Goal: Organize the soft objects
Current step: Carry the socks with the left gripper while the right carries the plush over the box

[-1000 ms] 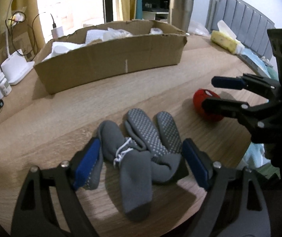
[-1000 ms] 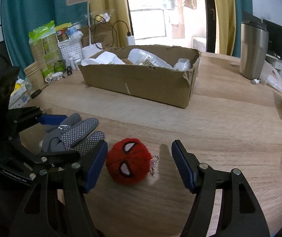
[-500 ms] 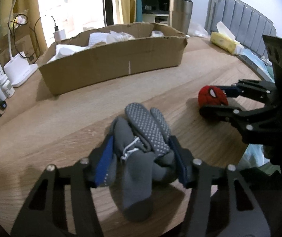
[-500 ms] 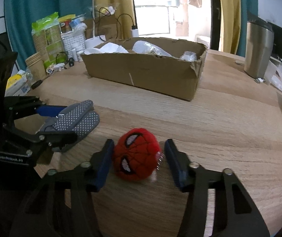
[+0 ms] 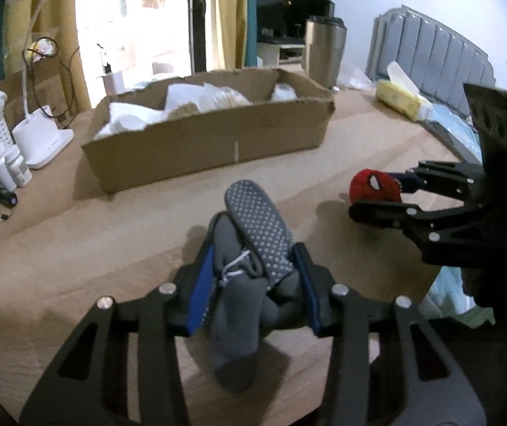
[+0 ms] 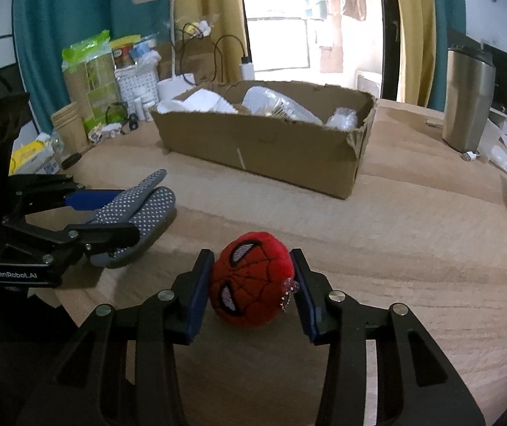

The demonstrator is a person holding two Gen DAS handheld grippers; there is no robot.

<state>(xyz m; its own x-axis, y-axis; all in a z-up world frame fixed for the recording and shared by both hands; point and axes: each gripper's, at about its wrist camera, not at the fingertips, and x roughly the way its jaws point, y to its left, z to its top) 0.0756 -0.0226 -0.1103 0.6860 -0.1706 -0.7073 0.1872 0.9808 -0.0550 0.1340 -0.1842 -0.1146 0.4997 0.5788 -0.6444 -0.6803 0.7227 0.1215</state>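
Socks (image 5: 253, 245) outside cardboard box (image 5: 214, 145) holding white packets (image 5: 203, 97).

Only one text could be read: white letters spelling "GenRobot.AI" stood on the black body of the left gripper (image 6: 111, 213), at about nine o'clock in the right wrist view. The green packet (image 6: 92, 71) and the small jars behind it, at about ten o'clock on the table (image 6: 431, 248), carried print, but it was too small and blurred to make out. The cardboard box (image 6: 271, 149) bore a short pale mark on its front wall, perhaps tape rather than writing.
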